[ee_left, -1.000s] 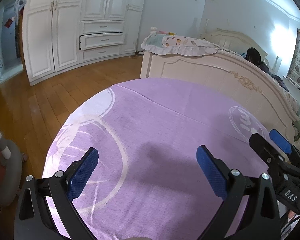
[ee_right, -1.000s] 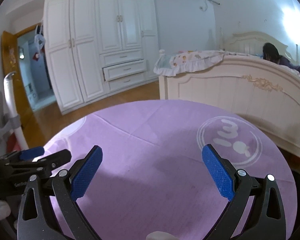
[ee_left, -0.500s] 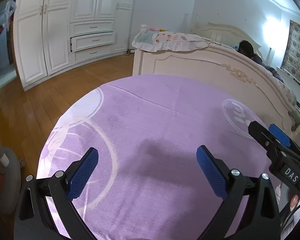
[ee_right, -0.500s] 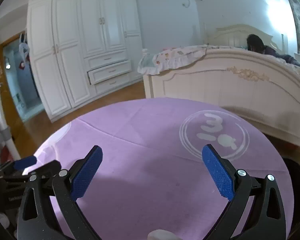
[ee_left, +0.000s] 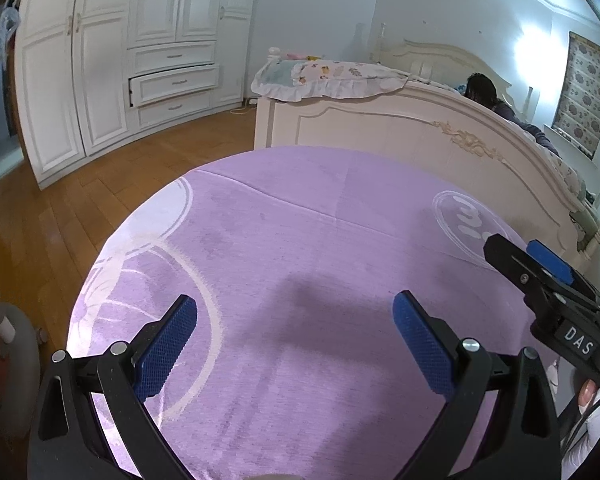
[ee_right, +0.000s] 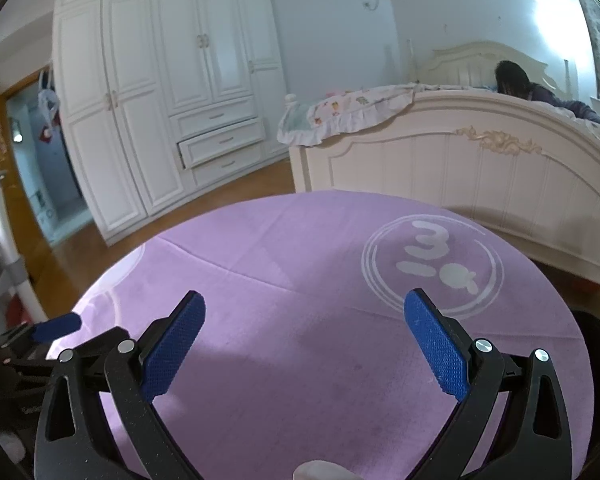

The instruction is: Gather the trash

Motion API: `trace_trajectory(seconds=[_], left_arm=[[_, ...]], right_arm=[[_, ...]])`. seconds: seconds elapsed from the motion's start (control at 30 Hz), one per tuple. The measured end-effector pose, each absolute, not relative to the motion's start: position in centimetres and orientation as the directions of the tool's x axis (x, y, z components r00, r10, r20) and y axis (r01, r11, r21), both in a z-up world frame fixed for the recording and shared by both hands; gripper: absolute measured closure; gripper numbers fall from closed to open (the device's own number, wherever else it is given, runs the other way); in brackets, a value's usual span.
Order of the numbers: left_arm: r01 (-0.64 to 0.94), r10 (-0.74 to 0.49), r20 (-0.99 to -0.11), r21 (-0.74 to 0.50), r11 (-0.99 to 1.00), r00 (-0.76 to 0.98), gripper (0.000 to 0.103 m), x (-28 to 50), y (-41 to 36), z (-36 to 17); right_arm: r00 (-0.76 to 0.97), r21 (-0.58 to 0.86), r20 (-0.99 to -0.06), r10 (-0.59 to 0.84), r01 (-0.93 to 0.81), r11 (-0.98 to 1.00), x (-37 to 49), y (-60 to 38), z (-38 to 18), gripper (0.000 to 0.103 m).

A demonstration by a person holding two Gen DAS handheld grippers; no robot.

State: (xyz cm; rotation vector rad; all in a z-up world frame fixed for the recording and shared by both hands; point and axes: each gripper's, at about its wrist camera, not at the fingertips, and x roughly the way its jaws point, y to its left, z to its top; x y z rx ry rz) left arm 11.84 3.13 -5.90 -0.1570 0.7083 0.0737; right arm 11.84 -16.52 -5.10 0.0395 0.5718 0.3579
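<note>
- Left gripper (ee_left: pixel 296 332) hangs over the purple round tablecloth (ee_left: pixel 300 240), jaws spread wide, nothing between them.
- Right gripper (ee_right: pixel 304 330) likewise gapes empty above the cloth.
- No trash can be made out in either view.
- A dark round object (ee_right: pixel 598 344) at the table's right edge is cut off, unidentifiable.

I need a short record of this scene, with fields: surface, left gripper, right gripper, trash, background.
surface: round table with purple cloth, white circle print
left gripper: open, holds nothing, above the cloth
right gripper: open, holds nothing, above the cloth
trash: none visible on the cloth in either view
background: white wardrobe with one drawer partly open, bed, person on the bed
</note>
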Motion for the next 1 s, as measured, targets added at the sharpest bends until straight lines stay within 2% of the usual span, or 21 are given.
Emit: trace_trajectory(seconds=[1.0], left_arm=[[-0.117, 0.014, -0.661, -0.113, 0.987, 0.75, 0.005, 11.89, 2.99, -6.19]], right_arm=[[0.78, 0.142, -0.527, 0.336, -0.309, 0.94, 11.74, -16.17, -5.33, 0.005]])
